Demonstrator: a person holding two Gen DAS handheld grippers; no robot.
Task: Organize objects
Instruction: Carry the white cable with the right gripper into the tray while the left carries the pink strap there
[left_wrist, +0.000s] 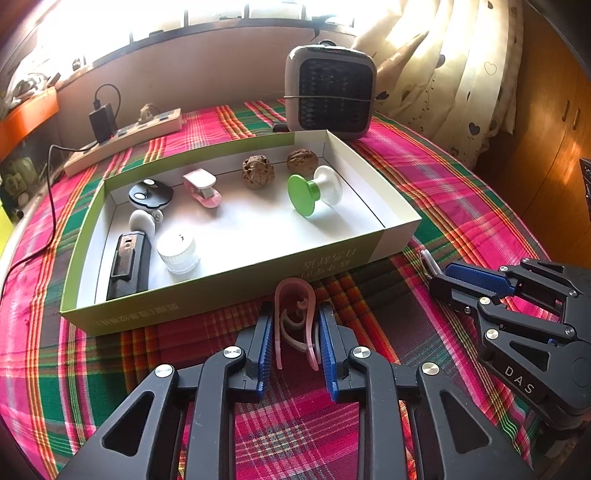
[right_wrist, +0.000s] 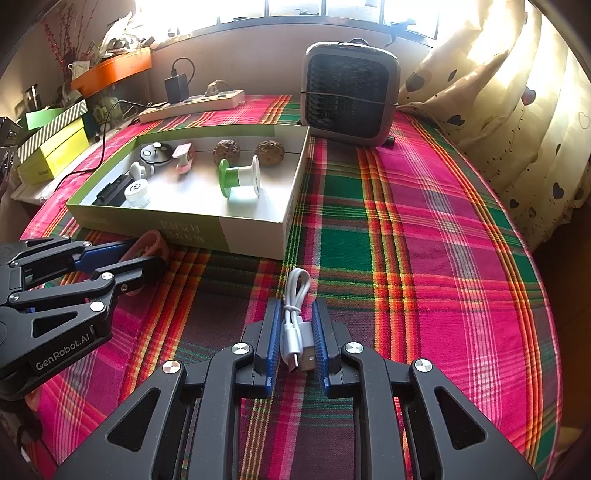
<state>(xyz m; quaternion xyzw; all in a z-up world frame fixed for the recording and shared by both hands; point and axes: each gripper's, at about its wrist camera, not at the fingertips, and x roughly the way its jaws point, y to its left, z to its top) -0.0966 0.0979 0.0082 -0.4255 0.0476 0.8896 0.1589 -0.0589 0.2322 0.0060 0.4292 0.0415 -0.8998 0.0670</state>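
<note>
Mostly done: box (left_wrist: 400, 227) ahead is filled; your left gripper (left_wrist: 295, 332) pinches the pink clip (left_wrist: 294, 317), right gripper (right_wrist: 294, 332) pinches the white cable (right_wrist: 295, 321).

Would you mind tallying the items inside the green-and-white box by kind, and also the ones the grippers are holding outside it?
Walnuts: 2
Green-and-white spool: 1
Pink-and-white clip: 1
Round black-and-white gadget: 1
White roller piece: 1
White cap: 1
Black case: 1
In the box: 8
Pink clip in left gripper: 1
White USB cable in right gripper: 1
Total: 10
</note>
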